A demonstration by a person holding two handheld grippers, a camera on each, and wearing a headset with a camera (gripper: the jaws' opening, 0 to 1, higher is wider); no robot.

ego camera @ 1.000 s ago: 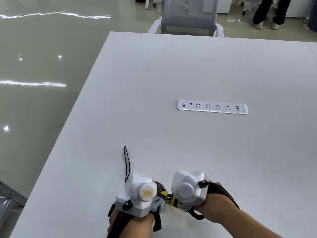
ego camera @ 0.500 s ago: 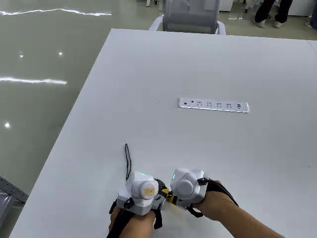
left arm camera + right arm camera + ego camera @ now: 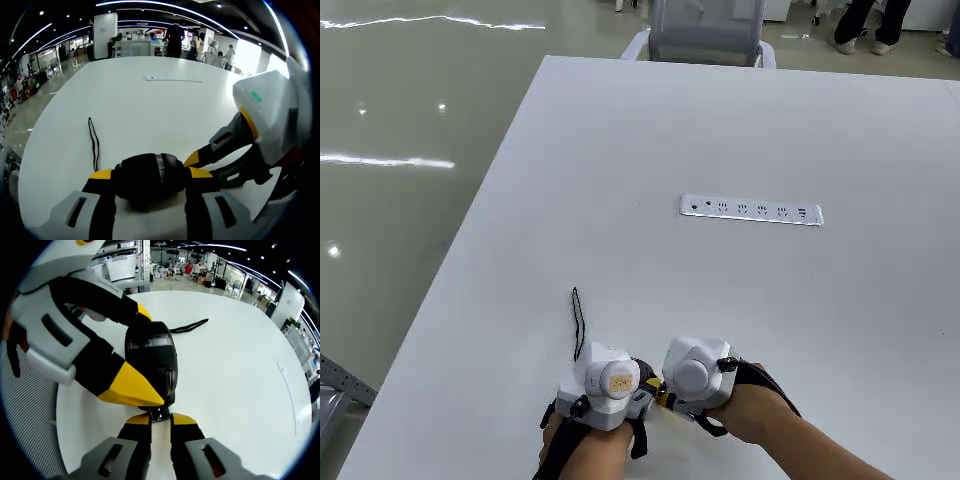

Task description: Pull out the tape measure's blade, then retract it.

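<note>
A black tape measure (image 3: 148,176) sits on the white table near its front edge, and my left gripper (image 3: 148,175) is shut on its body, one yellow-tipped finger on each side. Its black wrist strap (image 3: 93,145) trails away over the table (image 3: 578,322). In the right gripper view the case (image 3: 152,365) stands just ahead of my right gripper (image 3: 159,418), which is shut on the blade's end hook at the case's mouth. In the head view both grippers meet nose to nose, left gripper (image 3: 638,385) and right gripper (image 3: 662,392), with the tape measure mostly hidden between them.
A white power strip (image 3: 751,211) lies flat mid-table, well beyond the grippers. A grey office chair (image 3: 703,30) stands at the table's far end. The table's left edge (image 3: 470,240) drops to a shiny floor. People stand far off in the background.
The two grippers have closed in slightly toward each other around the tape measure; otherwise only the head camera shifted.
</note>
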